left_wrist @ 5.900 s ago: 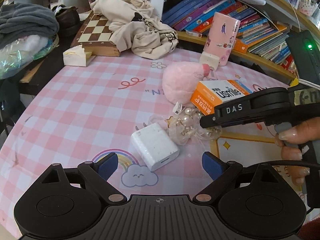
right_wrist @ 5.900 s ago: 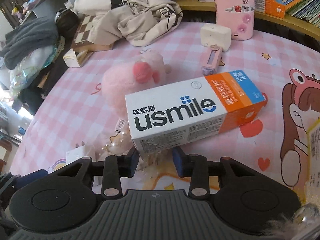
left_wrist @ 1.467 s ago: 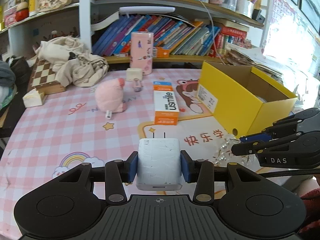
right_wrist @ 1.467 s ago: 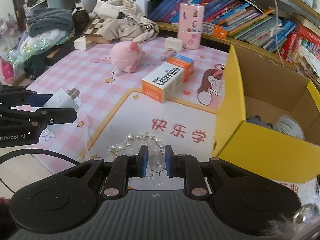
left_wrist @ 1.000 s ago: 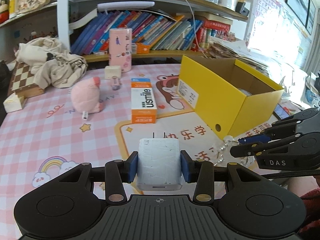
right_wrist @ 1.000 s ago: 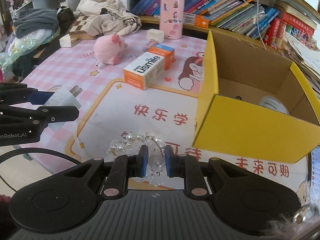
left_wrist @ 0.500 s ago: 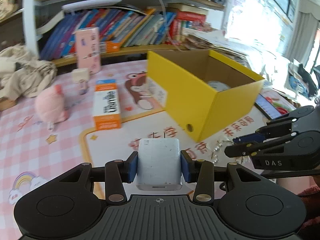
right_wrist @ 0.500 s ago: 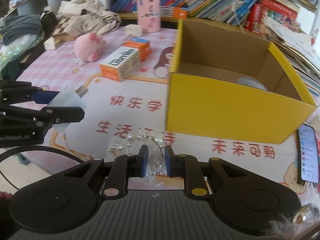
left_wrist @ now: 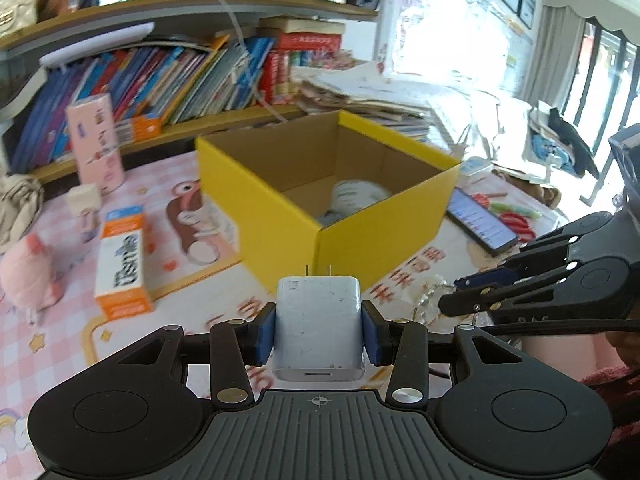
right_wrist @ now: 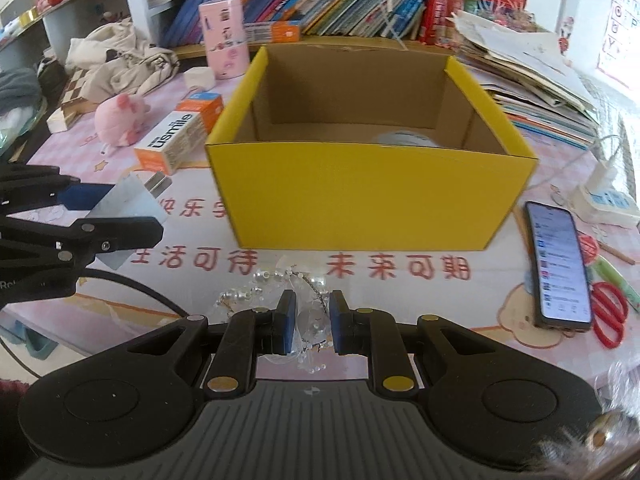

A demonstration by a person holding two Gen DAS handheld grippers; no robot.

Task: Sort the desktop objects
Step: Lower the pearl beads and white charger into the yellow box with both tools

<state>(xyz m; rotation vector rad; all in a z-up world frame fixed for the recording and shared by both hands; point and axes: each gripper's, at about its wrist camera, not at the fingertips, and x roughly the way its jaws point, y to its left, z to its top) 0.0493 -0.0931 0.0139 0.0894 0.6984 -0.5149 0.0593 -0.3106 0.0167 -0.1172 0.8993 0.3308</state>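
Flanking yellow box (right_wrist: 360,192): usmile carton (right_wrist: 176,140), phone (right_wrist: 558,264)

Open-topped yellow cardboard box (right_wrist: 372,196) dead ahead, front wall blocking a low approach. Bare mat in front. Black smartphone (right_wrist: 558,264) and red scissors (right_wrist: 610,312) crowding the right side.

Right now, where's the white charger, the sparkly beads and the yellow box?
white charger (left_wrist: 318,320), left wrist view, its top face.
sparkly beads (right_wrist: 272,280), right wrist view, beads beyond the fingers.
yellow box (right_wrist: 360,196), right wrist view, its front wall.
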